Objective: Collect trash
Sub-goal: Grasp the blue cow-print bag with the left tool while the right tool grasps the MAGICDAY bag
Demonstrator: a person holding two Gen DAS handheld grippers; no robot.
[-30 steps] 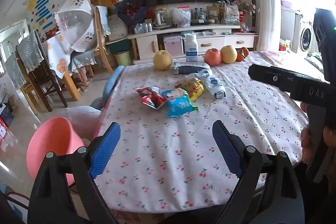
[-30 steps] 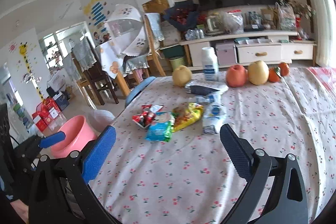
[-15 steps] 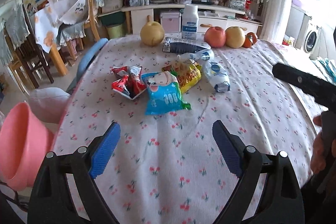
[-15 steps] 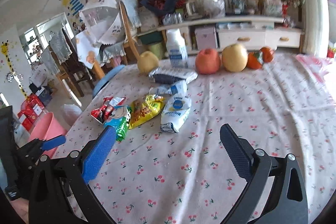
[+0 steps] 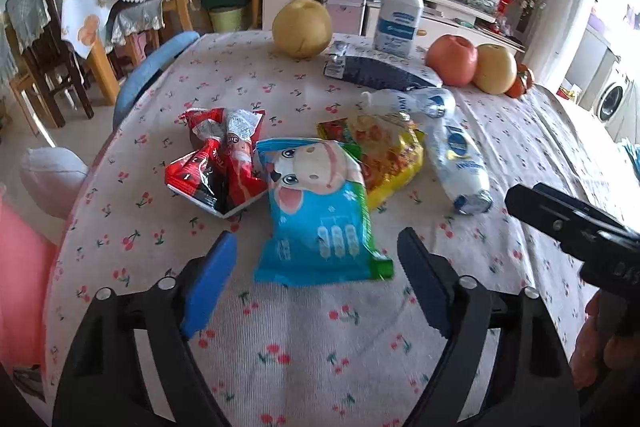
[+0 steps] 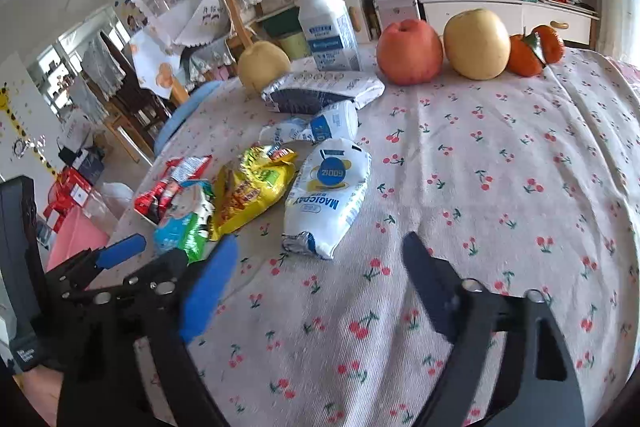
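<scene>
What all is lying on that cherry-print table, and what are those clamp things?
Blue cartoon-cow snack bag: one, blue and green, nearest the left gripper.
Red crumpled wrappers: a small heap, red and silver, left of the blue bag.
Yellow snack bag: one, right of the blue bag.
White and blue pouches: two, white, beside the yellow bag.
Dark foil packet: one, navy, behind the pouches.
White plastic bottle: one, upright at the far edge.
Fruit: one yellow pear, one red apple, one yellow apple, two small orange fruits, far edge.
Pink tub: one, beside the table.
Left gripper: open, empty, jaws just closing.
Right gripper: open, empty, jaws just closing.
</scene>
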